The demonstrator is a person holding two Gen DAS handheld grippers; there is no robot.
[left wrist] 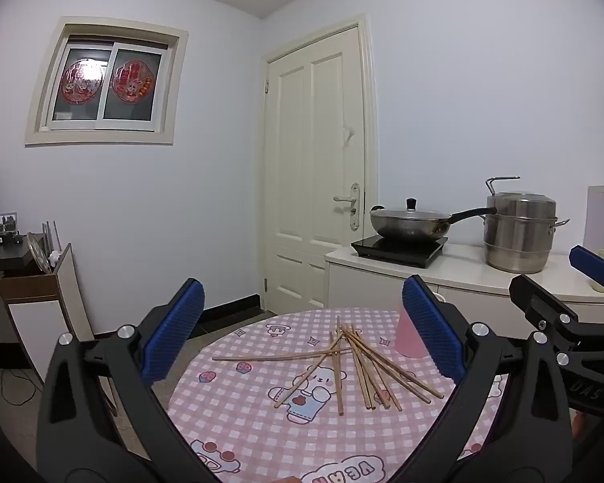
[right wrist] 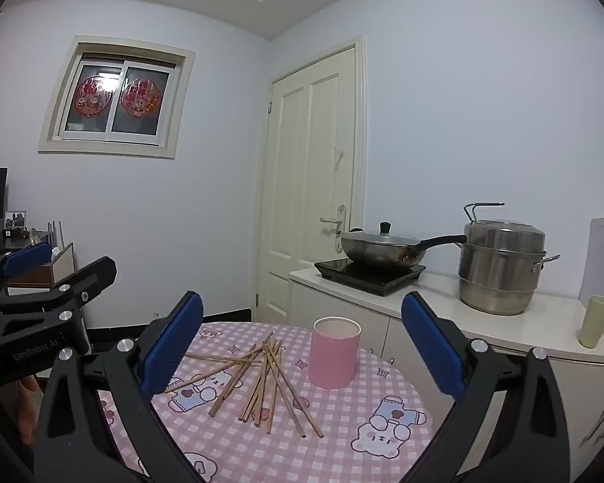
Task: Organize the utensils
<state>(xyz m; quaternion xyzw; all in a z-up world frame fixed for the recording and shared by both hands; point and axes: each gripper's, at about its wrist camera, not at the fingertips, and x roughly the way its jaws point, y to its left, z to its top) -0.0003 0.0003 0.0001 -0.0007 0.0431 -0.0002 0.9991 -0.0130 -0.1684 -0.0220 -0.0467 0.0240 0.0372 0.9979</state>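
Observation:
Several wooden chopsticks (left wrist: pixel 358 366) lie in a loose, crossed pile on the round table with a pink checked cloth (left wrist: pixel 241 410). A pink cylindrical holder (right wrist: pixel 334 358) stands upright just right of the chopsticks (right wrist: pixel 261 378); in the left wrist view the holder (left wrist: pixel 406 338) is partly hidden behind a finger. My left gripper (left wrist: pixel 302 330) is open, level, above the table's near side, with nothing between its blue pads. My right gripper (right wrist: pixel 302 342) is open too and empty, short of the pile. Each gripper shows in the other's view: the right gripper (left wrist: pixel 559 281), the left gripper (right wrist: pixel 56 265).
Behind the table runs a white counter (right wrist: pixel 483 322) with an induction hob, a lidded wok (right wrist: pixel 382 249), a steel steamer pot (right wrist: pixel 499 269) and a pale green cup (right wrist: pixel 594 322). A white door (right wrist: pixel 306 185) is at the back, a low cabinet (left wrist: pixel 40 294) at the left.

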